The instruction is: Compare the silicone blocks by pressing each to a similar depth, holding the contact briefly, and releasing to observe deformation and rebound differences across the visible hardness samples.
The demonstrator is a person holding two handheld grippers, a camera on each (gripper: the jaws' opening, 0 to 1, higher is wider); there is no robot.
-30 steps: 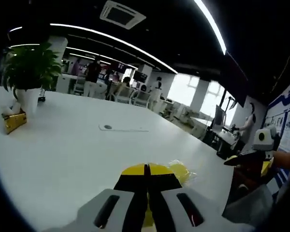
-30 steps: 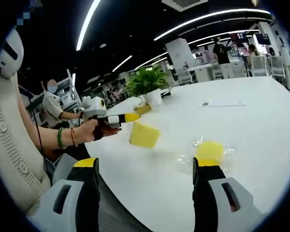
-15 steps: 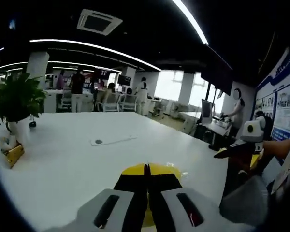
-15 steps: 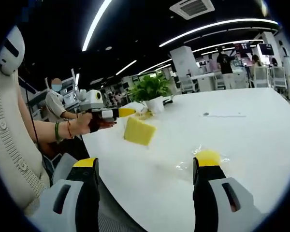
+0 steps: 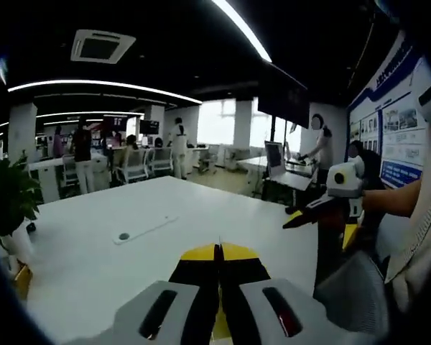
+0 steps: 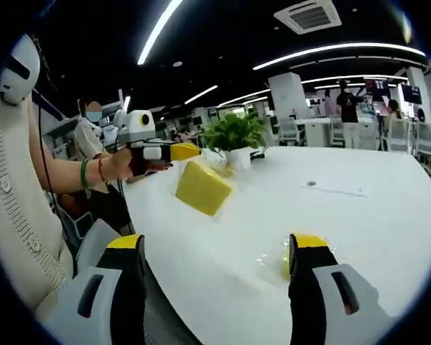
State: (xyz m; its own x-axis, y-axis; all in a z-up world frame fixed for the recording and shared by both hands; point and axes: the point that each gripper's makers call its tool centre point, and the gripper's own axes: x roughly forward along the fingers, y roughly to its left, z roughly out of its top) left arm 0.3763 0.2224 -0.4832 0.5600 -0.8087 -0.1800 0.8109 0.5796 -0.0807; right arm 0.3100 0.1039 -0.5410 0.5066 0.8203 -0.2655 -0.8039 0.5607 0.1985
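- Yellow-tipped left gripper (image 5: 218,253), seen in the left gripper view with jaws pressed together and a sliver of yellow below the tips; seen from the right gripper view (image 6: 174,151) as clamped on the yellow silicone block (image 6: 203,188), held in the air above the white table (image 6: 359,230)
- Block hanging tilted, long axis slanting down and away from the left gripper's tips, broad face toward the right gripper's camera
- Right gripper (image 6: 219,248) with jaws wide apart and nothing between them; second yellow block (image 6: 286,266) lying on the table in crinkled clear wrap, just inside the right-hand jaw and mostly hidden by it
- Compared with a second ago: held block higher and larger in the right gripper view; wrapped block slipped behind the jaw; left gripper view swung round, plant now at its far left edge
- White table broad and glossy, carrying a potted plant (image 6: 235,136), a flat white strip (image 5: 145,230) and a small gold box (image 5: 20,281)
- Open office beyond: dark ceiling with light strips (image 6: 337,50), air vent (image 5: 100,46), chairs, standing people, bright windows (image 5: 226,121), posters on a wall
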